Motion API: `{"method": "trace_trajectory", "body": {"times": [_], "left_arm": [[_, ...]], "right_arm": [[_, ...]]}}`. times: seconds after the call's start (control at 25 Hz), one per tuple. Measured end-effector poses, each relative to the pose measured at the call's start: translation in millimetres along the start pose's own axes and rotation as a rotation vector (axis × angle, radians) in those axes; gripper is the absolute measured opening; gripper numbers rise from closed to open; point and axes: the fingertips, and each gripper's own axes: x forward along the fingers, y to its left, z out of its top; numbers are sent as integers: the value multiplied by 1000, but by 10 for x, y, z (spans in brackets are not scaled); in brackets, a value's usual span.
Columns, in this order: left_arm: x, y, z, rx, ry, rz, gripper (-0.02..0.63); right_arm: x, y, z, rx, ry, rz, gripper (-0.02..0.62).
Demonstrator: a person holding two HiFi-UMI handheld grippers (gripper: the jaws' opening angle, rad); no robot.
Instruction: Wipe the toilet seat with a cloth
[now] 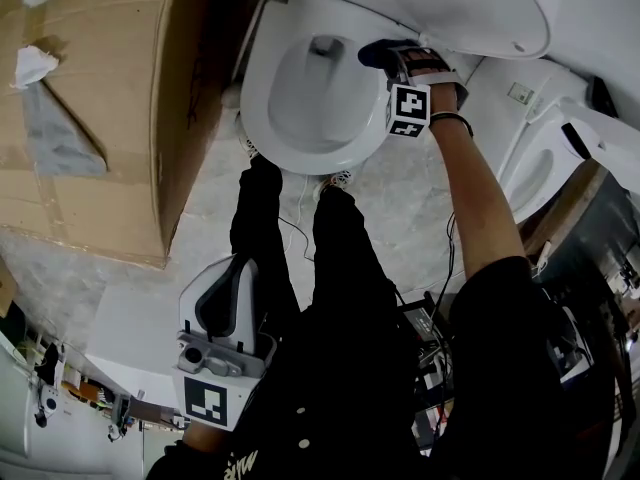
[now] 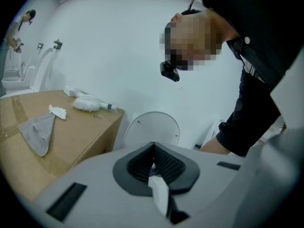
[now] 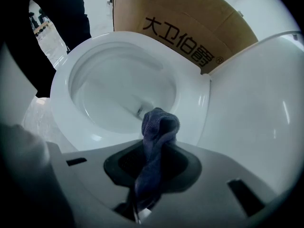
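Cloth [image 3: 160,125], one dark blue piece, was pinched between the two jaws of the right gripper [image 3: 154,164], its bunched end sticking out past them. It sat at the rear of the toilet seat [image 3: 61,96], beside the raised lid [image 3: 256,108]; whether it touched the seat could not be told. The left gripper [image 2: 153,159] hung low beside the person's leg [image 1: 262,238], well apart from the toilet, jaws pressed together with nothing between. One cardboard box [image 2: 80,141] stood just beside the toilet. On it lay a second, grey cloth [image 2: 39,134], one white paper scrap [image 2: 58,111] and one white bundle [image 2: 87,103]. A second toilet [image 1: 540,158] stood to the right.
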Motion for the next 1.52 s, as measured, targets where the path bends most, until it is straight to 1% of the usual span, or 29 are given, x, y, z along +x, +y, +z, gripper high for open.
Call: {"method": "trace_trajectory", "body": {"times": [0.52,0.68,0.96,1.12,1.32,1.52], "left_arm": [[18,-182,-50,13,5,-37,8],[12,-240,-60,16,6,-49,8],[2,-280,-75,26,11,-63,8],[21,-298,-73,32,11,-71,8],[29,-287,-72,39,10,-72,8],[5,-299,-84,39,6,-77,8]], "right_arm": [[-98,389,-182,191,14,90,83],[-130,553,-174,244,18,112,83],[-154,669,-165,308,25,123,83],[-188,771,-143,390,20,153,83],[-218,924,-77,409,20,178,83],[-267,1063,-11,481,18,202,83]]}}
